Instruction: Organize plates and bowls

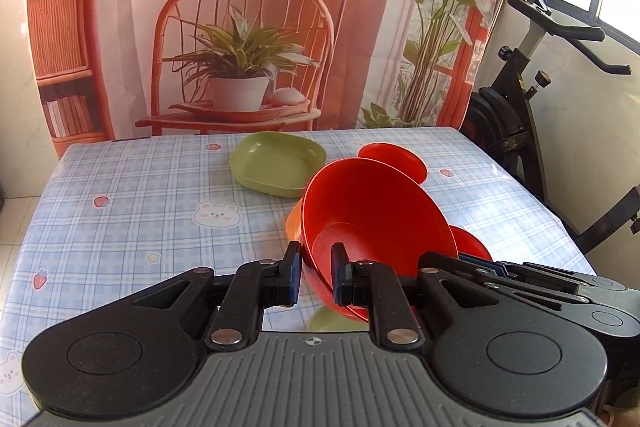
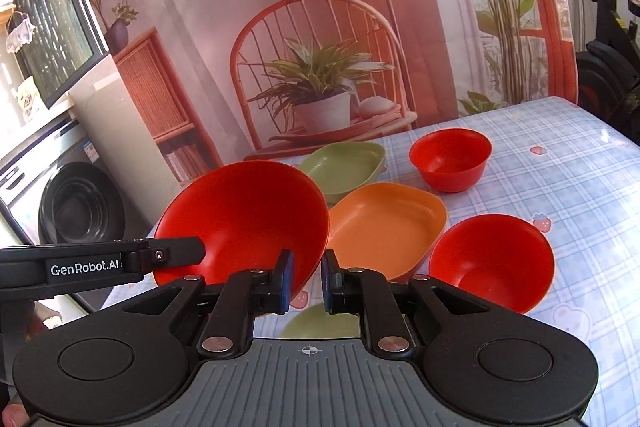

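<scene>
A large red bowl [image 1: 376,211] is held tilted above the table, and both grippers pinch its rim. My left gripper [image 1: 316,273] is shut on its near rim. My right gripper [image 2: 306,279] is shut on the same bowl [image 2: 244,223], with the left gripper's arm [image 2: 100,263] coming in from the left. On the table lie an orange dish [image 2: 384,227], a green dish [image 2: 344,165], a small red bowl [image 2: 450,159] at the back and another red bowl [image 2: 494,261] at the right. Another green dish [image 2: 316,323] peeks out below the grippers.
The table has a blue checked cloth [image 1: 132,211] and a printed backdrop [image 1: 248,27] behind it. An exercise bike [image 1: 528,99] stands off the right edge. A washing machine [image 2: 72,203] stands past the left edge.
</scene>
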The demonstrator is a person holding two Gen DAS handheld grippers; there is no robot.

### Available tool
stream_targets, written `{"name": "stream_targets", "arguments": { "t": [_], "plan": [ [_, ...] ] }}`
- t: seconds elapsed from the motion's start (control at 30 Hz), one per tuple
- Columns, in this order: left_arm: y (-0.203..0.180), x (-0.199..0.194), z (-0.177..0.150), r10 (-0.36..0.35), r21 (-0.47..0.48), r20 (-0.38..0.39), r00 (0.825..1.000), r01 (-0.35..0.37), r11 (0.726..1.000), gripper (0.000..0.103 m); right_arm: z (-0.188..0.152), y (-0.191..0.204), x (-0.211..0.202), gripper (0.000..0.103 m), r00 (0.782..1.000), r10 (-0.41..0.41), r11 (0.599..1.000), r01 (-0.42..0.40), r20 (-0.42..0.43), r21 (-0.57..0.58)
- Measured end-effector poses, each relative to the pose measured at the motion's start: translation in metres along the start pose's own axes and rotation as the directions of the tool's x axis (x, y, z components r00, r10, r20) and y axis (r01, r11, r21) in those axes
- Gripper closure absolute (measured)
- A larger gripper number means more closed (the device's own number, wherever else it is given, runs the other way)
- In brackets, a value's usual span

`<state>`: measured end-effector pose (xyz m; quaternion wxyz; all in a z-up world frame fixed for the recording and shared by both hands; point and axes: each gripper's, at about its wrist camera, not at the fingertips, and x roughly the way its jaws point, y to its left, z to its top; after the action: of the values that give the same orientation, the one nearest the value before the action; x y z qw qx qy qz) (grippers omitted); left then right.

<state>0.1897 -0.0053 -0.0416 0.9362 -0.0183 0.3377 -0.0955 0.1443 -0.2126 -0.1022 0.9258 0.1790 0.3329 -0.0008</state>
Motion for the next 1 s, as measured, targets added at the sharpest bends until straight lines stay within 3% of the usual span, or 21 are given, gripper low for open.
{"name": "stream_targets", "arguments": {
  "t": [0.33,0.47,0.8,1.0],
  "plan": [
    [-0.042,0.011,0.034,-0.037,0.124,0.043,0.998,0.032,0.992,0.086,0.038,-0.031,-0.024,0.089,0.989,-0.034,0.999,0.030,0.141,0.025],
    [-0.055,0.030,0.049,-0.090,0.117,0.025,0.996,0.086,0.989,0.086,0.051,-0.048,-0.029,0.089,0.981,-0.058,0.997,0.048,0.184,0.059],
    [-0.084,0.112,0.027,-0.165,0.126,-0.136,0.977,0.182,0.975,0.086,0.026,-0.109,-0.007,0.089,0.979,-0.181,0.973,0.164,0.092,0.163],
    [-0.094,0.145,0.011,-0.176,0.137,-0.208,0.962,0.206,0.969,0.086,0.007,-0.136,0.004,0.089,0.977,-0.212,0.957,0.203,0.024,0.208]
  ]
}}
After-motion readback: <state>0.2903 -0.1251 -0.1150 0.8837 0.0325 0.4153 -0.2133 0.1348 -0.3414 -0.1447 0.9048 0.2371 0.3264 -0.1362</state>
